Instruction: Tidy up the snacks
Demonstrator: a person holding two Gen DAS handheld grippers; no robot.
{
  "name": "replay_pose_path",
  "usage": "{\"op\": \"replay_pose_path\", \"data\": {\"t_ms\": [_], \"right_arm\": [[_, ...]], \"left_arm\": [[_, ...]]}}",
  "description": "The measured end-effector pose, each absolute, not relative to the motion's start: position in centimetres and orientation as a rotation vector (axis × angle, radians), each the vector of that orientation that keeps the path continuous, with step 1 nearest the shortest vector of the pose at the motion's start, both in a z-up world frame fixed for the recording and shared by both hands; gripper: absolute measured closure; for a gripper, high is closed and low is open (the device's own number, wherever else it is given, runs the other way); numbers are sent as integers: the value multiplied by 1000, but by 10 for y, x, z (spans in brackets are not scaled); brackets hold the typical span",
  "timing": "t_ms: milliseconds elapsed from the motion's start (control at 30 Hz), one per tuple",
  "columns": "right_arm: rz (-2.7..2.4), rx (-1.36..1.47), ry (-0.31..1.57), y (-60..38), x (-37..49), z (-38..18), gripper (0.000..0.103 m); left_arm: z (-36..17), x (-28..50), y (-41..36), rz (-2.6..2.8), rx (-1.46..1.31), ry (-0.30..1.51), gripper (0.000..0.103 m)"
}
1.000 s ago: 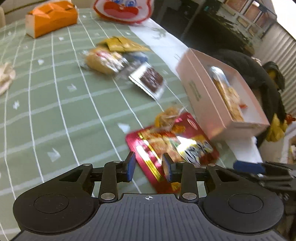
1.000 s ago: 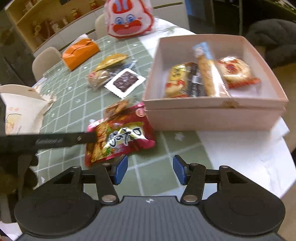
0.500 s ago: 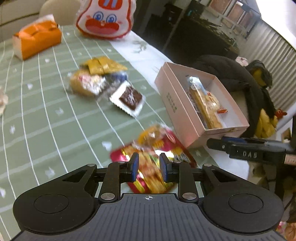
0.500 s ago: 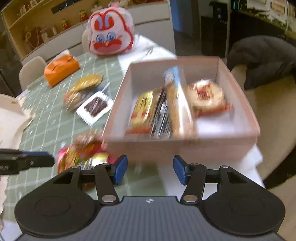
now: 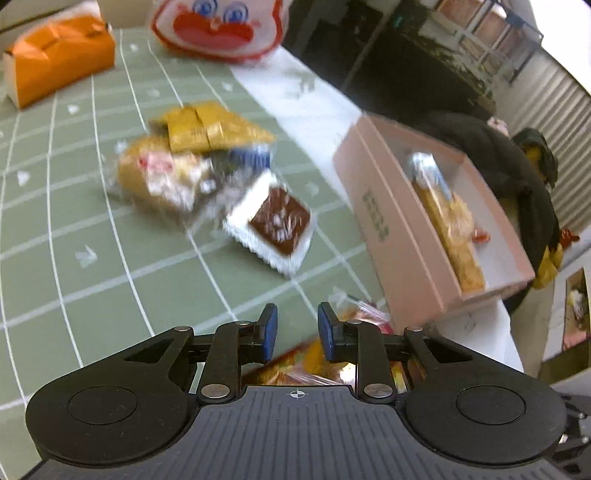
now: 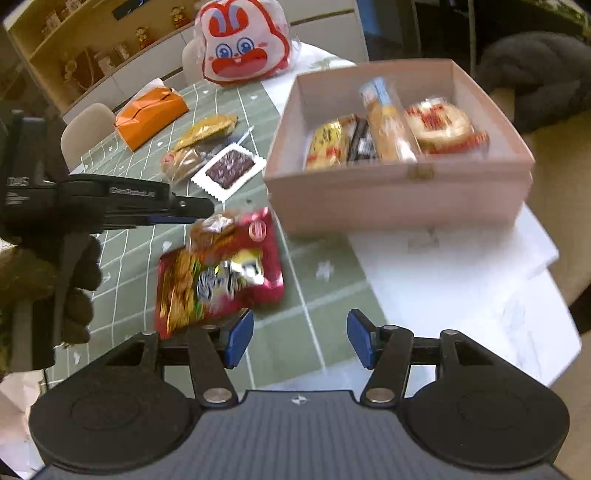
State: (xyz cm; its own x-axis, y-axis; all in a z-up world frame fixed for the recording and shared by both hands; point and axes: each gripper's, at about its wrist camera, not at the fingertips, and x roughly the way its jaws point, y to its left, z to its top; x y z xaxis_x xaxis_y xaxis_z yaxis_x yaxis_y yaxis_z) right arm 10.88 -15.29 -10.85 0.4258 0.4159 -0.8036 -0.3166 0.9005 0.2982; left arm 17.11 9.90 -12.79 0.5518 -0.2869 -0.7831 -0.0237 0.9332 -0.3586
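Note:
A pink box [image 6: 402, 192] holds several wrapped snacks. It also shows in the left wrist view [image 5: 402, 236]. A red snack bag [image 6: 218, 277] lies flat on the green cloth just left of the box, partly under my left gripper [image 5: 293, 328], which is open and empty above it. A white-wrapped brownie [image 5: 275, 225], a bread pack [image 5: 159, 177] and a yellow packet [image 5: 207, 127] lie in a loose pile farther back. My right gripper [image 6: 299, 341] is open and empty, low over the cloth in front of the box.
An orange tissue box [image 5: 55, 62] and a rabbit-face bag [image 5: 218, 26] stand at the far side of the table. The left gripper body [image 6: 110, 199] and gloved hand show at the left of the right wrist view. A dark chair [image 5: 517, 177] stands beyond the box.
My left gripper has moved forward over the red bag toward the pile, its jaws a little wider. My right gripper pulled back and left, so the red bag is in its view again.

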Motion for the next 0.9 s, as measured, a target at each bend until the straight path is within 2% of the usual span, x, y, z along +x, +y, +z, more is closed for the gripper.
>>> {"op": "replay_pose_path", "data": {"t_ms": [200, 367, 567, 767, 900], "right_arm": [[415, 229, 1020, -171, 98, -106, 46], [399, 138, 1019, -166, 91, -114, 45], [389, 58, 1003, -159, 90, -115, 45], [378, -27, 929, -155, 83, -113, 45], [308, 1, 925, -181, 85, -111, 45]], "left_arm": [[-129, 137, 76, -254, -386, 1054, 75], [-132, 123, 65, -292, -469, 1068, 75], [-105, 111, 62, -297, -471, 995, 75], [-94, 92, 23, -318, -237, 1036, 75], [-97, 79, 9, -268, -189, 1031, 75]]}}
